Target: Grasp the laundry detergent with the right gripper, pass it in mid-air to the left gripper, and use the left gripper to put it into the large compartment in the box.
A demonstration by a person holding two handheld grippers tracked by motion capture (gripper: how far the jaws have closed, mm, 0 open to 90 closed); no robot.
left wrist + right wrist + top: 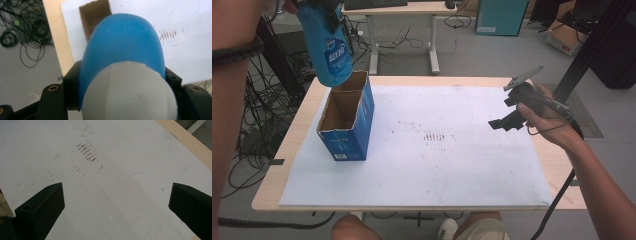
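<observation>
Left tongs (122, 82): clenched on the blue bottle (328, 52), jaws on either side of its body.
Blue bottle: held in the air at 10 o'clock of the worktop (532, 150), base just above the open blue carton (347, 122).
Right tongs (115, 207): released, jaws wide apart, hovering at 3 o'clock over the white sheet (427, 165).

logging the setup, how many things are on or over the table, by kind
blue bottle, held up in the left gripper above the box: 1
open blue cardboard box: 1
white sheet covering the table: 1
grippers, counting the right gripper with its jaws wide apart: 2
total: 5
</observation>
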